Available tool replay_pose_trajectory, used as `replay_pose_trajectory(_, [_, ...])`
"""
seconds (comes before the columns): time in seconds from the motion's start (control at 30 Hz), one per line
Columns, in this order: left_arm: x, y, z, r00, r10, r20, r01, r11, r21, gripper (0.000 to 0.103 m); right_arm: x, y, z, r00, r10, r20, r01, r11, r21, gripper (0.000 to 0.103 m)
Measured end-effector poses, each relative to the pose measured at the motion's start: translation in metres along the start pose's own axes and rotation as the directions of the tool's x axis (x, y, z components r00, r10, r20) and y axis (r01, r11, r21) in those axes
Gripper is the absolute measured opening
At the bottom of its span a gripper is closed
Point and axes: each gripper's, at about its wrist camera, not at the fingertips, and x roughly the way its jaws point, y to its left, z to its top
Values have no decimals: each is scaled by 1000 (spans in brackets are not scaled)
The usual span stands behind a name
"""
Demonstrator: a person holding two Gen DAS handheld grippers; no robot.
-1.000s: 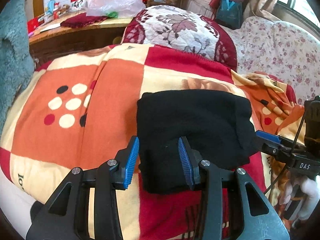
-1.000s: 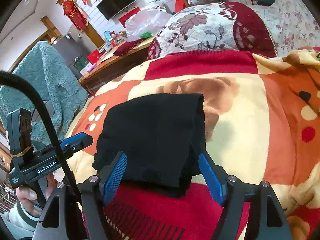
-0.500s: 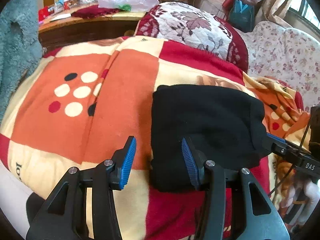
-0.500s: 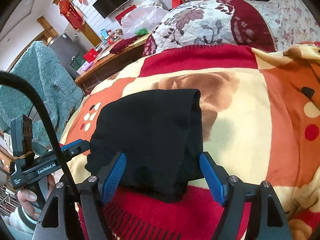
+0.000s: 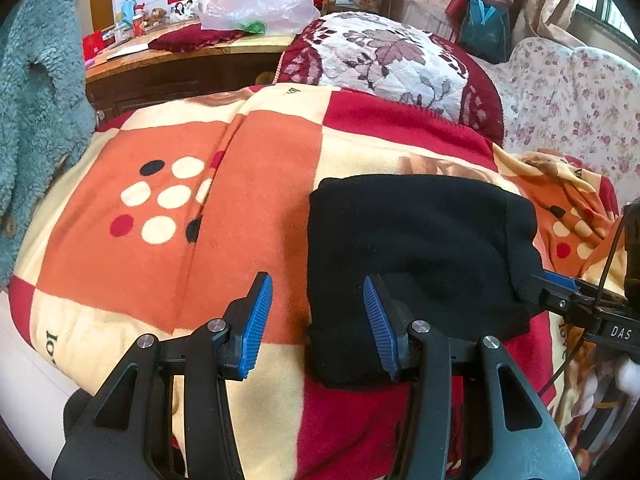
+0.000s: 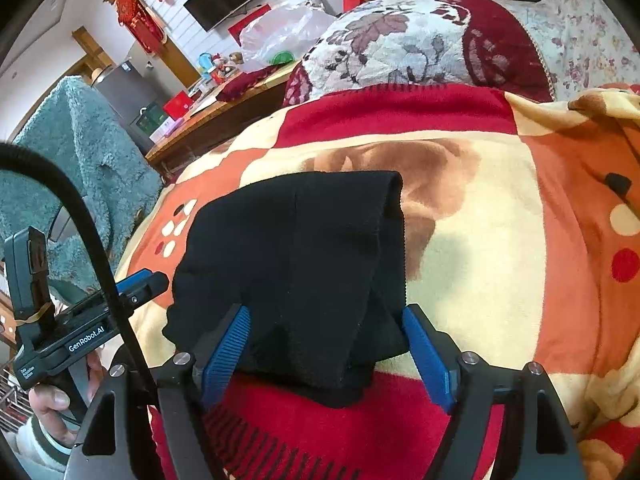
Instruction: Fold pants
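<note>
The black pants point(image 5: 416, 240) lie folded into a compact block on the patterned blanket point(image 5: 224, 208). They also show in the right wrist view point(image 6: 304, 264). My left gripper point(image 5: 316, 322) is open and empty; its jaws straddle the pants' near left edge. My right gripper point(image 6: 326, 354) is open wide, with its jaws either side of the pants' near corner, not closed on it. The right gripper's tip shows at the pants' right edge in the left wrist view point(image 5: 560, 292). The left gripper shows in the right wrist view point(image 6: 136, 284).
A floral red and white pillow point(image 5: 384, 60) lies behind the blanket. A wooden desk point(image 5: 168, 68) with a plastic bag point(image 5: 256, 4) stands at the back left. A teal fleece garment point(image 5: 32, 112) hangs at the left. A flowered sofa point(image 5: 572, 100) is at the right.
The left gripper has shifted left, so the pants sit further right in its view. The right gripper has closed in on the pants' near corner. Both stay open.
</note>
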Motion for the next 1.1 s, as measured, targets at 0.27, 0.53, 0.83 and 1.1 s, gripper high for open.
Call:
replay_pose_trajectory(0.27, [3, 0, -1, 1000, 3, -6, -3, 1000, -6, 47, 8, -1, -2, 1000, 3, -20, -3, 1000, 5, 77])
replay_pose_trajectory(0.53, [19, 16, -1, 995, -82, -49, 78, 993, -89, 53, 22, -4, 0, 998, 40, -44, -40, 999, 4, 79])
replay_pose_trajectory(0.83, [30, 26, 8, 990, -132, -46, 124, 982, -144, 56, 40, -6, 6, 991, 121, -59, -121, 993, -1, 80])
replay_pose_trajectory(1.1, [36, 25, 9, 981, -190, -35, 183, 972, -151, 50, 46, -13, 8, 979, 201, -44, -199, 979, 35, 77])
